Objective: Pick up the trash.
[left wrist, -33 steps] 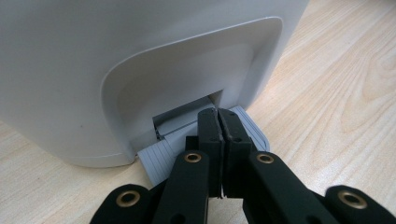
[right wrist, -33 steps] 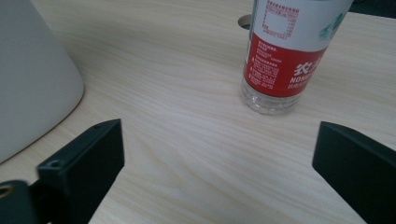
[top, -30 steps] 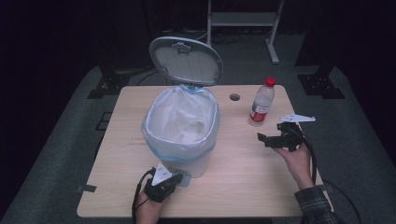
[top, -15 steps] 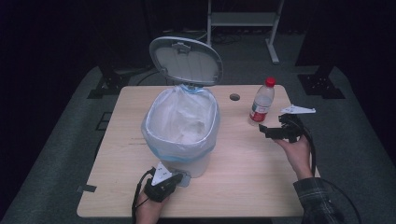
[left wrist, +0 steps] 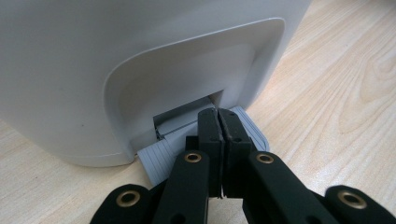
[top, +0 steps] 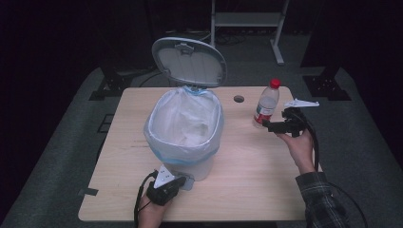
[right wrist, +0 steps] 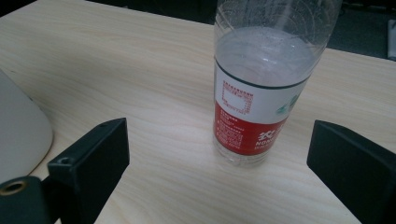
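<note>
Right gripper point(top: 272, 127), jaws wide and just narrowing around nothing, faces my upright bottle point(top: 265, 106) near the table's point(top: 247, 190) far right corner.

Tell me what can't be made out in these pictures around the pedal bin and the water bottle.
- Bottle: cap and neck cut off by the top edge of the right gripper view.
- Bottle label: print too small to read.
- Pedal bin: contents hidden by the crumpled white liner in the high view.
- Pedal: partly covered by the shut left gripper.
</note>
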